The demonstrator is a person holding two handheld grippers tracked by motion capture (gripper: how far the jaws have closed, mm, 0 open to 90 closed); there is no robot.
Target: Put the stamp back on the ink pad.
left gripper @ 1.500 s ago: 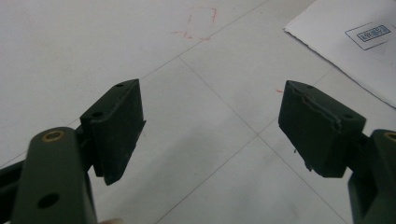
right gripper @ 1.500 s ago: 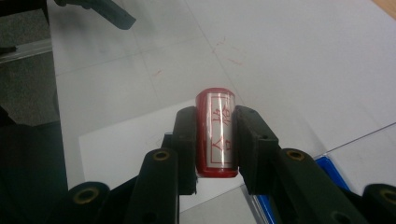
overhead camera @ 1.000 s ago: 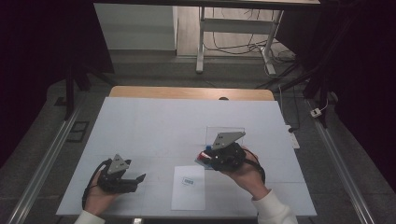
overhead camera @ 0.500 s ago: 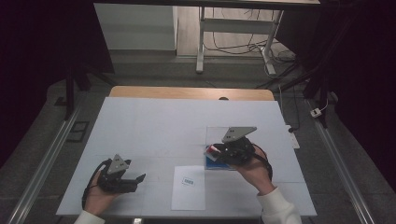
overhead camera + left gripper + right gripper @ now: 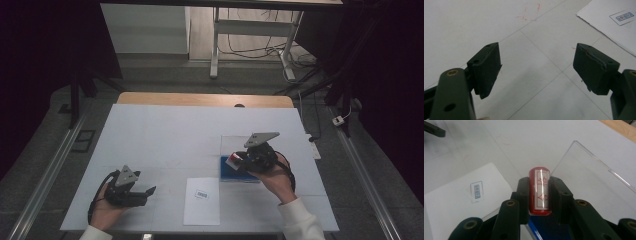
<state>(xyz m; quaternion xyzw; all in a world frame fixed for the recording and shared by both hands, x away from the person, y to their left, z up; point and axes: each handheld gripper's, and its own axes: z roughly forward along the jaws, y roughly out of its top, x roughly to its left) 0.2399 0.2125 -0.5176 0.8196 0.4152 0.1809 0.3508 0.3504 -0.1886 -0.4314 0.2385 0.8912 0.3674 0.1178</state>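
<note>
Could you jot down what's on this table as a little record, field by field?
Right gripper: fingers shut on a red stamp with a white label
Under it: blue ink pad in a clear open case
Left gripper: fingers open, nothing between them, resting near the table's front edge
Paper: white sheet with a small printed mark, lying between both hands
Table: white top

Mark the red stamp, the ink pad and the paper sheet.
red stamp (image 5: 539,192), right gripper view, its labelled side.
ink pad (image 5: 239,172), high view, its blue top.
paper sheet (image 5: 201,209), high view, its blank lower part.
</note>
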